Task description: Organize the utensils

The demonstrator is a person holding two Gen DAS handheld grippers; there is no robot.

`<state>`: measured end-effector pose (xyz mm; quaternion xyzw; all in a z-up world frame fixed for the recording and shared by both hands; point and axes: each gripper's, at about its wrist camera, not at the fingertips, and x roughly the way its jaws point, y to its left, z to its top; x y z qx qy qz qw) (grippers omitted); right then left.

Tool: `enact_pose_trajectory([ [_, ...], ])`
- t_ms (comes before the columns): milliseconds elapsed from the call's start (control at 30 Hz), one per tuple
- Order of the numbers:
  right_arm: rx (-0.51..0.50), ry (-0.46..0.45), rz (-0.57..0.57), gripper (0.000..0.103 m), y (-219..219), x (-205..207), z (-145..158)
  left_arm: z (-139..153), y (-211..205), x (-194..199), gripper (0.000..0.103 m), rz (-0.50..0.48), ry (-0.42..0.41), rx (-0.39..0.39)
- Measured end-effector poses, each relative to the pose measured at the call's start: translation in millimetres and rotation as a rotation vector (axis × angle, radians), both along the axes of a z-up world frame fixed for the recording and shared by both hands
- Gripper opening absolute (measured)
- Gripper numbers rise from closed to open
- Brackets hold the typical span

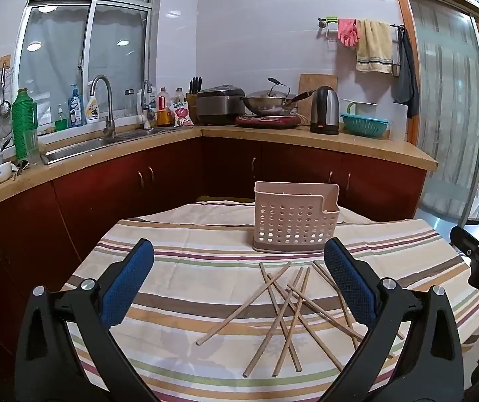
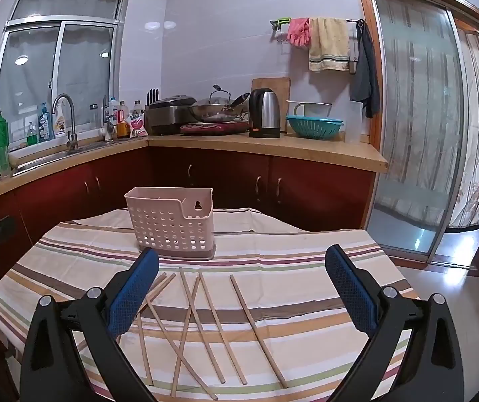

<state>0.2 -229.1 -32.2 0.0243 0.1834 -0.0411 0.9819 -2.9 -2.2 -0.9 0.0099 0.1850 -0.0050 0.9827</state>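
a kitchen corner, sink and stove on the far counter; in front of us a table (image 1: 179, 288) under a striped cloth; the holder (image 1: 294, 219) stands upright at the far side, its open top facing up so sticks can drop in; the chopsticks (image 1: 289, 315) lie loose and crossed on the near cloth, none in the holder yet, as far as we can see; our left gripper (image 1: 239, 281) and right gripper (image 2: 242, 284) both hover above them, jaws spread wide and empty, we judge ready to pick one; the lone stick (image 2: 256, 328) on the right looks easiest, clear of the tangle.
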Motion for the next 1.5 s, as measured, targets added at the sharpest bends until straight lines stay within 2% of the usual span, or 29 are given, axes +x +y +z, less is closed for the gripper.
enact_pose_trajectory([
  [933,0.002,-0.002,-0.011,0.097,-1.0,0.3,-0.9,-12.4,15.4,0.6,0.099,0.014,0.007,-0.010],
  [1500,0.000,0.000,-0.012,0.097,-0.2,0.2,0.4,-7.4,9.7,2.2,0.099,0.012,0.008,-0.006],
])
